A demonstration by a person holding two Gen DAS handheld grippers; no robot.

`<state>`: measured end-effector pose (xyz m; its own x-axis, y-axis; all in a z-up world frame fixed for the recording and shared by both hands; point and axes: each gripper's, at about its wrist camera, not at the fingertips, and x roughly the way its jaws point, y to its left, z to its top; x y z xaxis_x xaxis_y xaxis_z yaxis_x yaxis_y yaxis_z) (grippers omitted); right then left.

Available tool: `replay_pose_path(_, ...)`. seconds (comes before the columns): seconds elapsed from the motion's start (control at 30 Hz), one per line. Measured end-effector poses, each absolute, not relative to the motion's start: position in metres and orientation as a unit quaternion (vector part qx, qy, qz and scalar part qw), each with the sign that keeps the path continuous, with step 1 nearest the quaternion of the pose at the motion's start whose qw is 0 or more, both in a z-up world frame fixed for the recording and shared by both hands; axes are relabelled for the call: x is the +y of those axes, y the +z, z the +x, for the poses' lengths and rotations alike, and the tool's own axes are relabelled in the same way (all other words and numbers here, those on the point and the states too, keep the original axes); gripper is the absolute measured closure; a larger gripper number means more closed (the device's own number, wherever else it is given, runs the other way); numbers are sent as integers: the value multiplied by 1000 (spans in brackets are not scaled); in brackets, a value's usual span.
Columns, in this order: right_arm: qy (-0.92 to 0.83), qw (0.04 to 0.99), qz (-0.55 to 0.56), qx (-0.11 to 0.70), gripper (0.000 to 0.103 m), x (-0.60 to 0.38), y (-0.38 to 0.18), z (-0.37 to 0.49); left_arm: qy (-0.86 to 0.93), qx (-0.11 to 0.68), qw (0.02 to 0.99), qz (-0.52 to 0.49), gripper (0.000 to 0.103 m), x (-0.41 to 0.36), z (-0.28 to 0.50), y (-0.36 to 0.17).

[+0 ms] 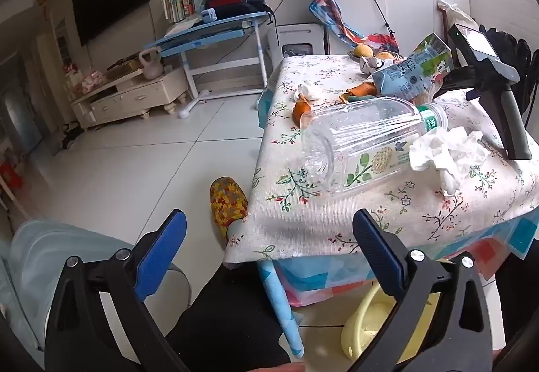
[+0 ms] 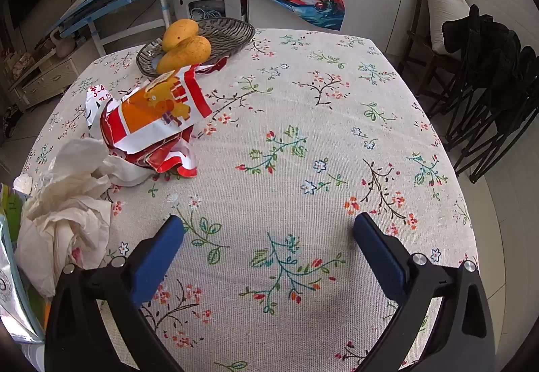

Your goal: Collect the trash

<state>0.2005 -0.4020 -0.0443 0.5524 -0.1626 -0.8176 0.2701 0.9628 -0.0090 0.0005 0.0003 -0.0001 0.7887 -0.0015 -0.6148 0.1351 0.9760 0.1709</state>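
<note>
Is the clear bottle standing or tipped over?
Tipped over. The bottle lies on its side on the tablecloth, base toward the camera, neck beside the tissue.

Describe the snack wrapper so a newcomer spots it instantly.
On the floral tablecloth, find the woven basket holding two mangoes. Just in front of it lies the snack wrapper, beside crumpled white tissue. It is the only glossy red, white and orange item, with a cartoon figure printed on it.

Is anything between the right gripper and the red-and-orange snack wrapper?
Nothing visible blocks it. The right gripper hovers open over bare tablecloth; the snack wrapper lies ahead to its left, with crumpled tissue beside the path, not across it.
</note>
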Motion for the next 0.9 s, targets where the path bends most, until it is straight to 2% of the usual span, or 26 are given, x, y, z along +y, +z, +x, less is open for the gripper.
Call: replay_pose_path(0.9, -137, 877, 71, 454, 7, -400, -45, 201, -62, 325, 939, 92, 7, -15, 10, -2)
